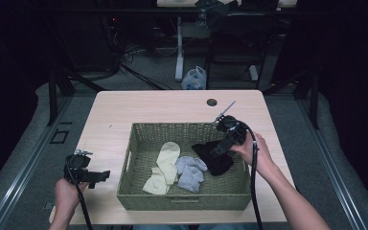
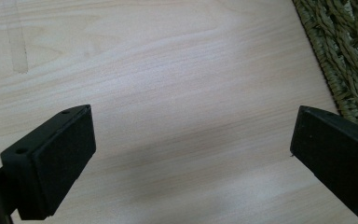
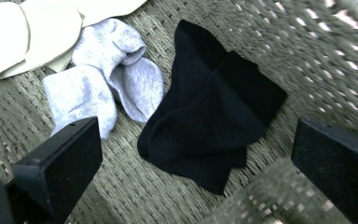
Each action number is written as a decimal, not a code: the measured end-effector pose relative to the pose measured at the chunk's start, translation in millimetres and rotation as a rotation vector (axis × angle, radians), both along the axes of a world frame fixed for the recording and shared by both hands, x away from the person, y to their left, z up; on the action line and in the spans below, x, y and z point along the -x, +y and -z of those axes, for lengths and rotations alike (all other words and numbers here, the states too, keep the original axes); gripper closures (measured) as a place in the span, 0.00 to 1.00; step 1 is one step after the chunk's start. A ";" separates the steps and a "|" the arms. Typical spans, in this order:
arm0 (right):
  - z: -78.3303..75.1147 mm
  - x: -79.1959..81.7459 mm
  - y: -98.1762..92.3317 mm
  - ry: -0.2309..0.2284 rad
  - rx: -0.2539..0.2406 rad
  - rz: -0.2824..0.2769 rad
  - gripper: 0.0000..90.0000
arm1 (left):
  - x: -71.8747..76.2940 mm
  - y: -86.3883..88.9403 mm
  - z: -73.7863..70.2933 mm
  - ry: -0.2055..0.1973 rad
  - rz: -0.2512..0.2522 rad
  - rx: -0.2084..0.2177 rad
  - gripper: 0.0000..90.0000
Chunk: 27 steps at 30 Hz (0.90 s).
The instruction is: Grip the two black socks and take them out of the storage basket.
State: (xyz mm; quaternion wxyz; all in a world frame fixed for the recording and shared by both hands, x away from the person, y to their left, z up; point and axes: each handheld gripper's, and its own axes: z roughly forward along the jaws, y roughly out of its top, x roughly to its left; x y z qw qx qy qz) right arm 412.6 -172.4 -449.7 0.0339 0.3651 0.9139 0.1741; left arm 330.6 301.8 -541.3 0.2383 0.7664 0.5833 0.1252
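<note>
While the left gripper (image 1: 106,175) is idling agape over the table (image 1: 172,103), the right gripper (image 3: 193,158), jaws apart, is nearing the black sock (image 3: 209,112); closing on it appears next.

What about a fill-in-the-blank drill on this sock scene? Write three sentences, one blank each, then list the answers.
1. The right claw, jaws open, hangs over the ______ socks inside the woven basket.
2. The grey socks lie between the black ones and the ______ socks.
3. The left claw is open above the bare ______, outside the basket.

Missing words: black; cream; table
</note>
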 end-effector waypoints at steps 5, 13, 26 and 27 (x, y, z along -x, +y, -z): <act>13.9 -5.6 10.4 0.044 0.024 -0.007 0.08 | 0.0 -0.9 0.1 -0.006 -0.001 -0.003 0.00; 31.3 -10.3 21.0 0.080 0.077 0.024 0.22 | 0.0 -0.6 0.1 -0.002 -0.001 -0.003 0.00; 54.6 -16.1 31.7 0.121 0.205 0.066 0.51 | -0.1 -0.5 -0.6 0.008 0.005 -0.004 0.00; 55.1 -16.1 32.4 0.120 0.216 0.072 0.57 | -0.1 -0.5 -0.4 0.008 0.004 -0.004 0.00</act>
